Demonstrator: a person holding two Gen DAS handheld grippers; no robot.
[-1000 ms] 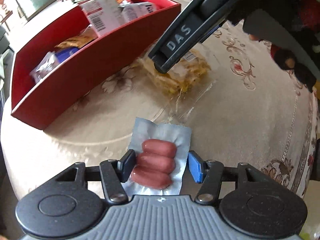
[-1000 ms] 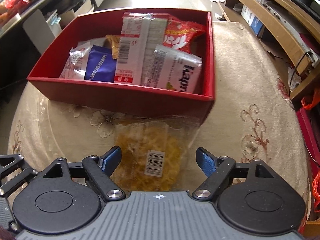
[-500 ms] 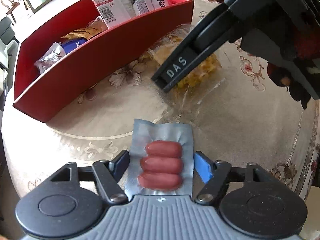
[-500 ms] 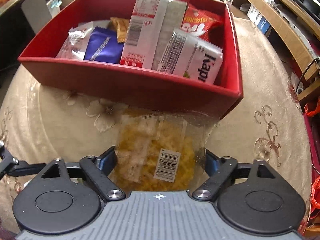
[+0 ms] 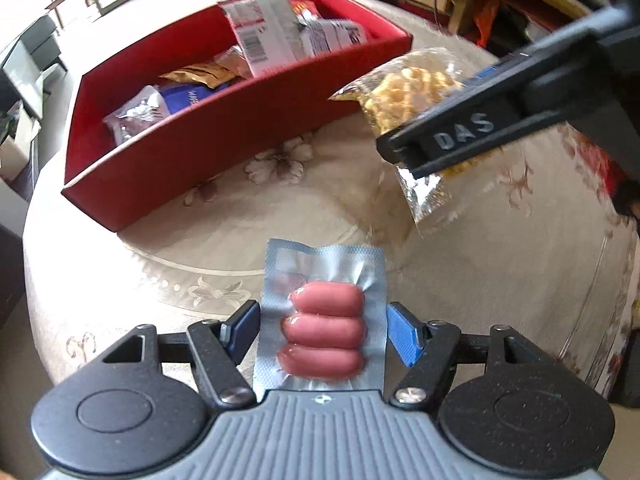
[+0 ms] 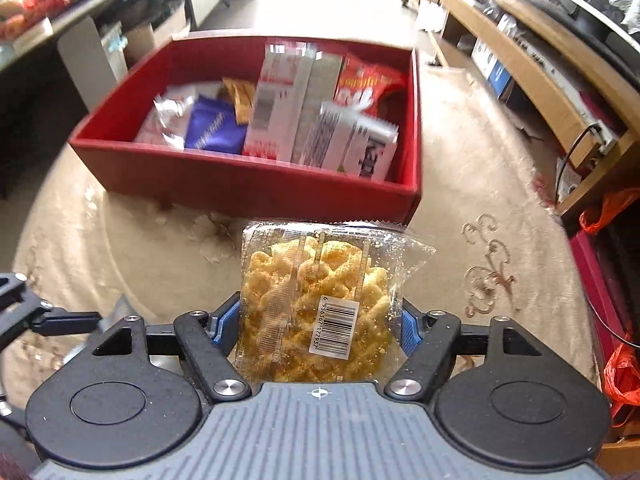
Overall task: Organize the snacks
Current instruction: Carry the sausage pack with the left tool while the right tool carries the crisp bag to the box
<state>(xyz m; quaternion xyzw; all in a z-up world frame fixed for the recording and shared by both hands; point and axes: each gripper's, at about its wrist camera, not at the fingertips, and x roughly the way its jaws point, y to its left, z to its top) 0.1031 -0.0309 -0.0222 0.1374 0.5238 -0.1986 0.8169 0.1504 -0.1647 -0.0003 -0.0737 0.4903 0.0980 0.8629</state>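
Observation:
My left gripper (image 5: 322, 330) is shut on a silver vacuum pack of three pink sausages (image 5: 324, 334) and holds it above the table. My right gripper (image 6: 318, 324) is shut on a clear bag of yellow puffed snacks (image 6: 316, 304) and holds it up off the cloth; that bag also shows in the left wrist view (image 5: 404, 92), clamped under the black right gripper arm (image 5: 480, 132). The red box (image 6: 256, 184) stands ahead with several snack packets inside; it also shows in the left wrist view (image 5: 224, 132).
A round table with a beige embroidered cloth (image 6: 480, 208) carries the box. Wooden shelves (image 6: 540, 60) run along the right, a counter (image 6: 60, 20) along the left. Red plastic bags (image 6: 620, 368) hang past the table's right edge.
Both grippers closed on their packs and lifted them off the cloth. The snack bag rose with the right gripper; the sausage pack rose with the left.

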